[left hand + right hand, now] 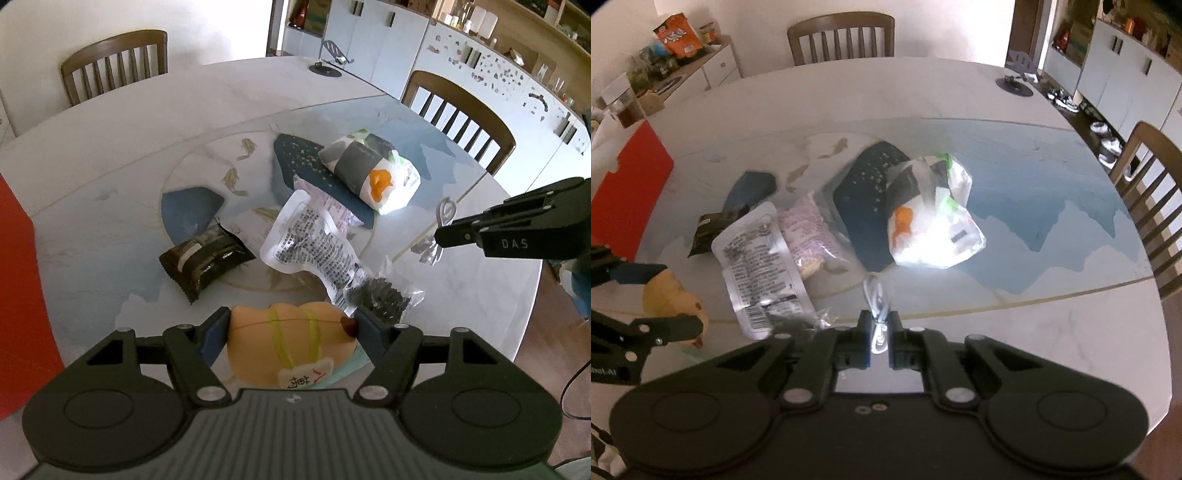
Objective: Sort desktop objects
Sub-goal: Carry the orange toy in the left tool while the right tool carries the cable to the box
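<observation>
Sorting is judged to be at an early stage. On the left a red box [635, 184] stands at the table [110, 147] edge, but nothing can be seen placed in it. The left gripper [291, 326] is clamped on a yellow plush toy [288, 343], held just above the table; its white tag carries handwritten red and black characters that cannot be made out. Still lying unsorted at the centre are a dark wrapped snack [205, 264], a clear printed pouch [314, 247] whose small text is illegible, a pink packet [809, 236] and a tissue pack [373, 171]. On the right, a white cable [878, 314] is pinched in the right gripper [878, 332], which bears the letters "DAS".
</observation>
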`<state>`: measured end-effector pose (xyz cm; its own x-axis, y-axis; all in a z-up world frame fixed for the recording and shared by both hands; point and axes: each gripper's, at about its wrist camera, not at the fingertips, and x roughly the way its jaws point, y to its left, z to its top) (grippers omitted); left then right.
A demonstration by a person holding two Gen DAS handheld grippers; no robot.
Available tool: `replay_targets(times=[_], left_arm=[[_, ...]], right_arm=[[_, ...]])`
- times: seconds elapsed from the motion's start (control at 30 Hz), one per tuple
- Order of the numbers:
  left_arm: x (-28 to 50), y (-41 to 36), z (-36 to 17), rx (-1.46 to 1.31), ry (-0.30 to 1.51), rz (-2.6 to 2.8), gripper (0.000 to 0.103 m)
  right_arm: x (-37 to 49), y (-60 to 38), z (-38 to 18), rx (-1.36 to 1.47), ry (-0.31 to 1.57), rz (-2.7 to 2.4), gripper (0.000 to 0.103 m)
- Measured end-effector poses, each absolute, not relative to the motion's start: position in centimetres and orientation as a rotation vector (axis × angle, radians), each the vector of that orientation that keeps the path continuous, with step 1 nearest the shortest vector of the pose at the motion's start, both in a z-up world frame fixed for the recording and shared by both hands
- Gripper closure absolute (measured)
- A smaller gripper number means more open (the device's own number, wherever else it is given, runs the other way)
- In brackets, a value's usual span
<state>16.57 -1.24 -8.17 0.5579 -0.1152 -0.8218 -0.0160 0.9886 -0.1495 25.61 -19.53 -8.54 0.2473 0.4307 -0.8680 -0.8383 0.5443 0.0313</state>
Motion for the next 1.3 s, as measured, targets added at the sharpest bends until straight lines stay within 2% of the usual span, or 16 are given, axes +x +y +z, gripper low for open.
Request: replay_targets(times=[0.97,1.3], left_arm=[[10.7,3.8,-1.3,-0.217,0.919,-0.013,0.031],[8.0,7.3,0.2,-0.237,0.889,0.049,0.031]], right_arm=[[17.5,-16.7,0.8,-0.537,0.943,1.226,0.096],[14.0,-13.4,2.2,-0.565,0.928,1.331,0.096]])
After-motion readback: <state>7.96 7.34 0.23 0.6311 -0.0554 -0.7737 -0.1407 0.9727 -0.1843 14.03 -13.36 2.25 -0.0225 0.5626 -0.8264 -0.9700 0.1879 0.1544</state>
